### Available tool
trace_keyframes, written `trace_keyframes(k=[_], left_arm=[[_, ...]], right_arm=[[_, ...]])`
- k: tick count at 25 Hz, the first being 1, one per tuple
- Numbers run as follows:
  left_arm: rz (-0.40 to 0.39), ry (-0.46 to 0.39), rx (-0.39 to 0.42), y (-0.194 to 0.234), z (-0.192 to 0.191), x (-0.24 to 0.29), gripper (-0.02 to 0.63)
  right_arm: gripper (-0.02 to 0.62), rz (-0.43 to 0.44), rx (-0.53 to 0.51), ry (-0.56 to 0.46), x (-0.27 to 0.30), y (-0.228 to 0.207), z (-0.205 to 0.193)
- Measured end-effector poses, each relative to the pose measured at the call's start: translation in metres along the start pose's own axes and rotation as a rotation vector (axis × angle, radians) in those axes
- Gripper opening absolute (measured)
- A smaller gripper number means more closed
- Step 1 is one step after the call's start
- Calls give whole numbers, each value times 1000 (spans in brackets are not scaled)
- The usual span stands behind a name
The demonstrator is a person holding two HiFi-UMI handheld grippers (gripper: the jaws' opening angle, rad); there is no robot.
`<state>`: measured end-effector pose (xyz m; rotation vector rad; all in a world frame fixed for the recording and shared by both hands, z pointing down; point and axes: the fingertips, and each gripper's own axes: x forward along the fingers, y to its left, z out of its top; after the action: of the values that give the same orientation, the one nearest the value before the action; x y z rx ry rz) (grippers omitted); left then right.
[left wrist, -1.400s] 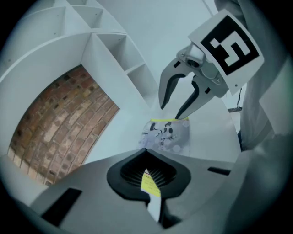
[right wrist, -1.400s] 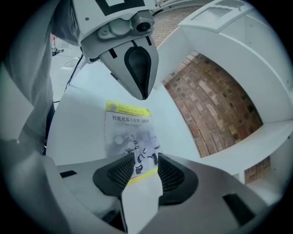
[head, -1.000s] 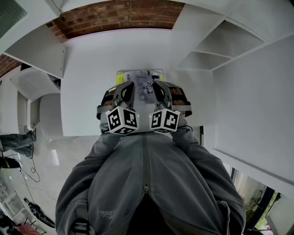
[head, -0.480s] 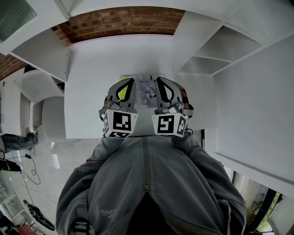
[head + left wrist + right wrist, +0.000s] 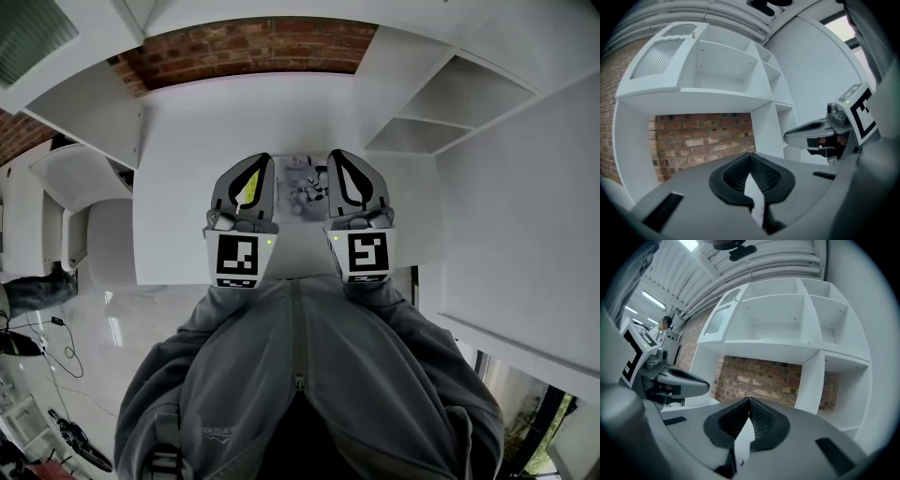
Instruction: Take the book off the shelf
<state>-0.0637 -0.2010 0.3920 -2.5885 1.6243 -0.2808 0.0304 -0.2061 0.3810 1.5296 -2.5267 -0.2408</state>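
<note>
1. Book [image 5: 305, 183] is seen in the head view between the tips of the two grippers. It is in front of the white shelf board [image 5: 187, 150] and below the brick wall [image 5: 253, 42]. Whether it touches the board cannot be told.
2. At the book's left side, the left gripper [image 5: 255, 161] is held about level with its jaws closed tight. A thin white edge [image 5: 753, 192], seemingly of the book, is pinched between them.
3. At the book's right side, the right gripper [image 5: 342, 159] is held likewise, and its jaws are closed on another white edge [image 5: 743, 439].
4. White shelf compartments [image 5: 450, 103] are seen at the far right.
</note>
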Motion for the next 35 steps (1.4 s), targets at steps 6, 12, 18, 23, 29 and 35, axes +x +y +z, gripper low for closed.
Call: trace_keyframes(k=[6,12,18,23,29,35], left_arm=[[23,-95,-66,4,15,-2,6],[24,-81,-63,-1,15,-4,6],[19,-70,-44,-5,15,-4,6],[18,-78,-49,-7,15,-2,6],[9,-58,-44,-10,13,-1,6],[5,-55,-46,-11,12,2,6]], right_arm=[[28,-12,96,-27,-2,-4,5],[28,-16,93,-45,-5,-4,7],[26,-11,96,-55,-7,-4,6],[26,-5,100,-51,-6,-4,2],[26,3,107,-43,-4,-3,0],[26,15,108,-38,-2,-1,-2]])
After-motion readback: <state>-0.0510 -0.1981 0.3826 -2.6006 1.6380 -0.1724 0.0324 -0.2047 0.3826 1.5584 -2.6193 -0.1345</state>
